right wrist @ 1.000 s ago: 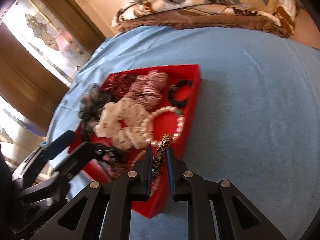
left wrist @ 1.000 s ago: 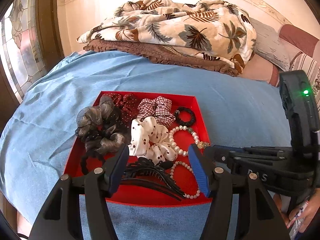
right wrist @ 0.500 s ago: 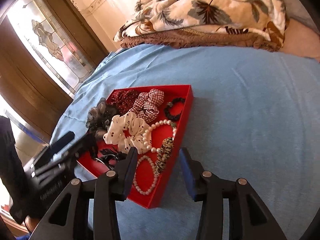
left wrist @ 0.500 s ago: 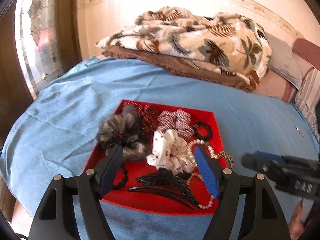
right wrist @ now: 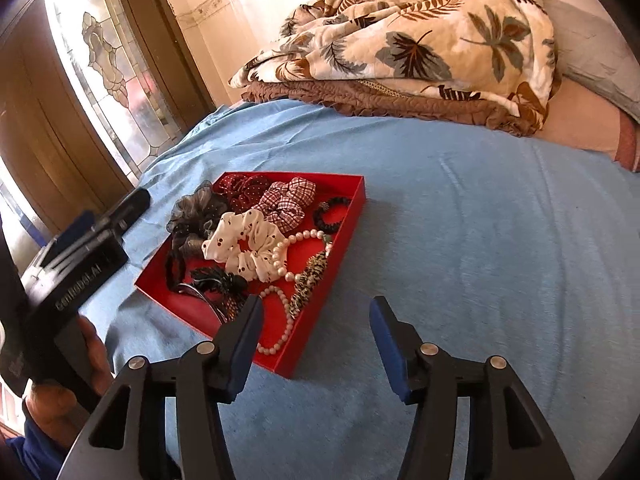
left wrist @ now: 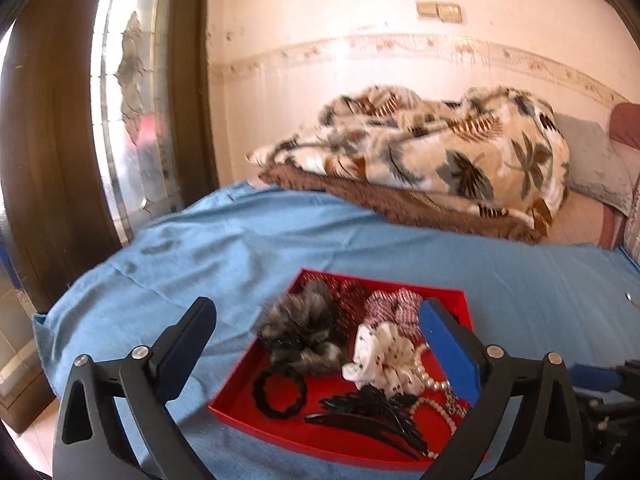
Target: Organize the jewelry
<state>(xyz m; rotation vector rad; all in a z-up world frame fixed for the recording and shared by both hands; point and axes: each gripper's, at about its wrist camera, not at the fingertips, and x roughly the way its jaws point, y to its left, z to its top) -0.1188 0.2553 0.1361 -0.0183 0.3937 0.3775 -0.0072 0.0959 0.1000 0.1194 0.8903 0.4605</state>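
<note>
Right wrist view: right gripper (right wrist: 316, 346) hangs above the blue sheet (right wrist: 480, 240) just off the tray's (right wrist: 352, 222) near-right corner, fingers wide apart, nothing between them. Left gripper (left wrist: 320, 344) is also spread and empty, raised over the tray's near-left side; its right finger (left wrist: 448, 350) blocks part of the tray's right side in the left wrist view.

Everything I can count sits inside the tray:
- grey scrunchie (right wrist: 192, 216) at the far-left of the tray, dark red one (right wrist: 244, 190) at the far corner
- plaid scrunchie (right wrist: 286, 202) and white dotted scrunchie (right wrist: 244, 246) mid-tray
- black beaded band (right wrist: 330, 214) along the far-right wall
- pearl bracelet (right wrist: 296, 252), with a leopard-print piece (right wrist: 310, 280) against the right wall
- second pearl strand (right wrist: 280, 320) at the near-right corner
- black hair claw (right wrist: 218, 280) and black hair tie (left wrist: 280, 390) along the near-left wall

One tiny item lies on the sheet well right of the tray (left wrist: 629, 298); too small to identify.

Read: looks like the tail end of the job, between placements or done. With both tools clear of the tray, nothing is mid-transfer.

Next move, if any: check that small item. If it's jewelry, the right gripper is the closer side; needs a low, narrow pinch flat against the sheet, then a drop into the bare red patch by the tray's right wall. Risk: pinching sheet fabric along with it.
</note>
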